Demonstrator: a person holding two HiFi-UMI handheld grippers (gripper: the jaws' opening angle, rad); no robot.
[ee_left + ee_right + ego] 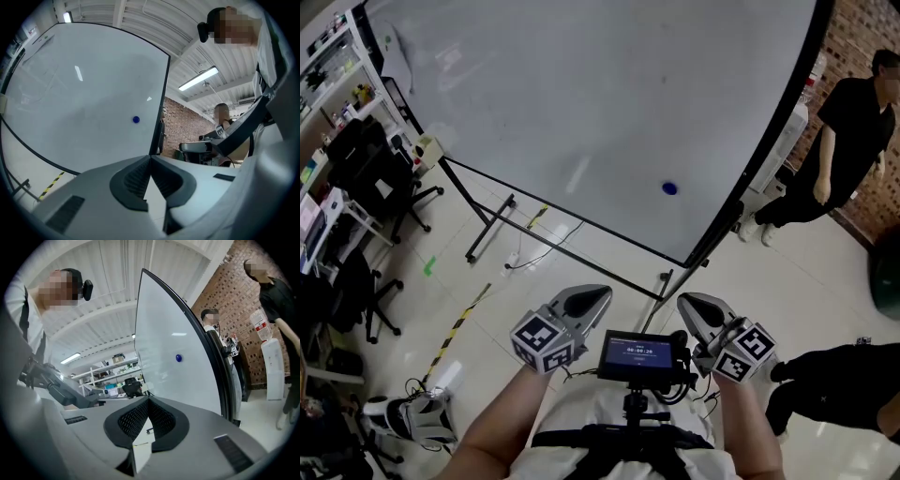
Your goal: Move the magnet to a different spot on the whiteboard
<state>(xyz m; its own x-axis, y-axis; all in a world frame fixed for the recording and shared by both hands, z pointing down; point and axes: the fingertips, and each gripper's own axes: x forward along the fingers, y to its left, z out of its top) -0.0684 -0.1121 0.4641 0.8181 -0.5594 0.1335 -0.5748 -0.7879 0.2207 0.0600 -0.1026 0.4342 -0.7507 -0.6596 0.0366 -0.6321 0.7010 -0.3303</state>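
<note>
The magnet point(669, 188) is a small blue disc stuck to the whiteboard point(581, 94), low on its face and toward the right-hand frame, not far from the bottom right corner. The rest of the board looks bare apart from faint smears.

Both claws hang in front of the person's body, well apart from the board and not touching it. The left gripper point(595, 295) is clenched: its own view shows the two dark pads meeting tip to tip with nothing caught between them. The right gripper point(692, 305) is clenched in the same way and is likewise empty.

The coming move turns on one relation. From either claw the magnet lies ahead and above, across open floor, and in the head view it sits almost straight out beyond the right gripper's tips but off to the right of the left gripper's. The right hand therefore looks the nearer and better lined up, though that is a judgement from the angles only. The magnet is round, so it has no long axis to match; the jaws would only need to part and close across its rim.

By count there are one magnet, one whiteboard and two grippers, plus one small screen point(637, 353) mounted between the hands. One bystander point(853, 122) in black stands by the brick wall point(858, 33) at the right, and a second dark-clad figure is partly in view low on that side.
</note>
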